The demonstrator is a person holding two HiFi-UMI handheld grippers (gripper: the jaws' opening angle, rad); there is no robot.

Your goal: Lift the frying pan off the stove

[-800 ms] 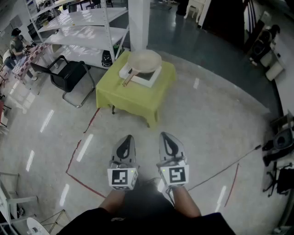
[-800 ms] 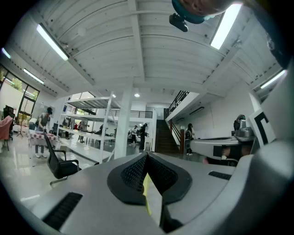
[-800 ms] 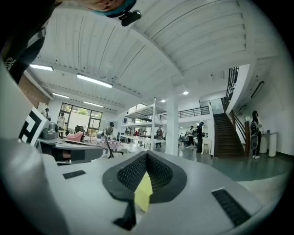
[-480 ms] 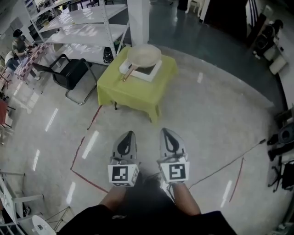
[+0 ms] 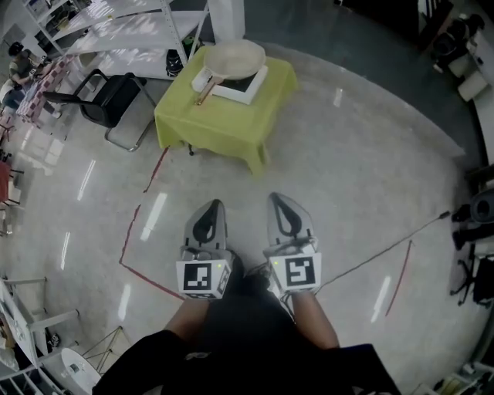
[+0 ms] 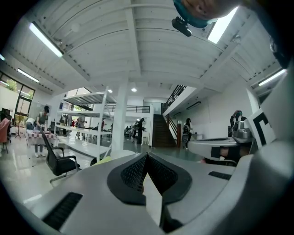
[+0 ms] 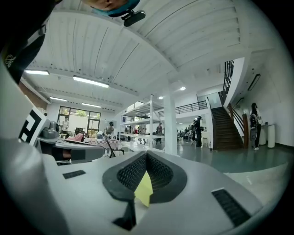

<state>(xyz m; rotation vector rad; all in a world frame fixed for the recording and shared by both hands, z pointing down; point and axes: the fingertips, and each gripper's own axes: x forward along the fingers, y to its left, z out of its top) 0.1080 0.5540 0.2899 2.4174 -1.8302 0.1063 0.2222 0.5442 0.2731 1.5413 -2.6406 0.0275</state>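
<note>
A cream frying pan with a wooden handle rests on a white stove, on a small table under a yellow-green cloth at the top of the head view. My left gripper and right gripper are held side by side close to the body, well short of the table, both shut and empty. In the left gripper view the left gripper has its jaws together. The right gripper looks the same in its own view, with the yellow-green cloth showing in the gap below.
A black chair stands left of the table, with white shelving behind it. Red tape lines cross the pale floor. A white column rises just behind the table. Equipment sits at the right edge. People stand far off.
The table with the pan has shifted up and slightly left in the head view. Both grippers stay shut, side by side in front of the body.
</note>
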